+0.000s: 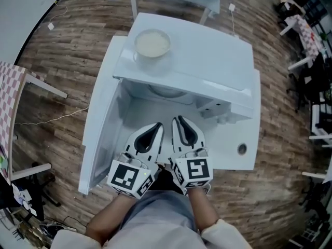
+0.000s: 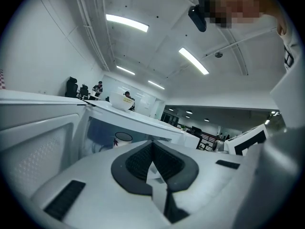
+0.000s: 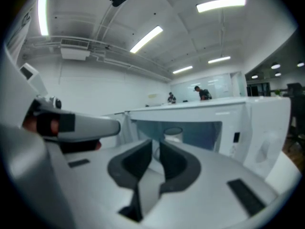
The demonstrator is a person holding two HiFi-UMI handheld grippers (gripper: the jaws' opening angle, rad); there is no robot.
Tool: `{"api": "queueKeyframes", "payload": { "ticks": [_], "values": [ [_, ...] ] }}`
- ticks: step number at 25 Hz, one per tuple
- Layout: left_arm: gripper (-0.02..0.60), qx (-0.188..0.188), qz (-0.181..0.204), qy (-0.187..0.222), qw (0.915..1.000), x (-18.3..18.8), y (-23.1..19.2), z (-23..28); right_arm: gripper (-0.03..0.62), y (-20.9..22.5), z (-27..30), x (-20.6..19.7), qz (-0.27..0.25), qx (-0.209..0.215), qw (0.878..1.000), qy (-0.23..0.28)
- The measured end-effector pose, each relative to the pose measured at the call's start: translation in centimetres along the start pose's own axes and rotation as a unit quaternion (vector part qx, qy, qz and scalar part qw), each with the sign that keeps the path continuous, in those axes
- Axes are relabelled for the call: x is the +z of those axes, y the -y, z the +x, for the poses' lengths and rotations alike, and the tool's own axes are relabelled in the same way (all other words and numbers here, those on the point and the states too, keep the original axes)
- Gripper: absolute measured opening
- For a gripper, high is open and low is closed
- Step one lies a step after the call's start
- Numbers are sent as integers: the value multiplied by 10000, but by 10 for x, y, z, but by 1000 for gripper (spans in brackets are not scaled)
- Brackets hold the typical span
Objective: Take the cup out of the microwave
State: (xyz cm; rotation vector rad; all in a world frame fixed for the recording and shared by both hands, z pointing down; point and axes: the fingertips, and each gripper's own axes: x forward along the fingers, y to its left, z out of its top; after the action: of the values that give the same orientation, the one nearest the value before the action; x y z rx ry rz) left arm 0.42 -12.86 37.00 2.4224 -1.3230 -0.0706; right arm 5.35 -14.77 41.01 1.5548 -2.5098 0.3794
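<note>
Free passage into microwave (image 1: 207,56) cavity; open door (image 1: 101,121) leftward.

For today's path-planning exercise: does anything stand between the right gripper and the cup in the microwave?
Nothing visible does. The door hangs open at the left, and the cup stands straight ahead of the right gripper in the microwave.

Left tool (image 1: 157,126) and right tool (image 1: 178,121): white moulded shells, tapered jaws lined with black textured pads. Each carries a cube (image 1: 127,176) faced with black-and-white square markers. Person wears pale sleeves (image 1: 224,233) and a grey-blue garment (image 1: 161,211).
</note>
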Motion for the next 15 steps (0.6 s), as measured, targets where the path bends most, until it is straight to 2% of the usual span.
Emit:
{"api": "queueKeyframes", "payload": {
  "ticks": [7,15],
  "values": [
    [14,85,-54,-70,9999,-4,-19,17,86,15,34,-16,68,-61,9999,-109],
    [14,174,-168,-218,9995,-11,-36,22,144,34,72,-29,-18,-196,9998,12]
  ]
}}
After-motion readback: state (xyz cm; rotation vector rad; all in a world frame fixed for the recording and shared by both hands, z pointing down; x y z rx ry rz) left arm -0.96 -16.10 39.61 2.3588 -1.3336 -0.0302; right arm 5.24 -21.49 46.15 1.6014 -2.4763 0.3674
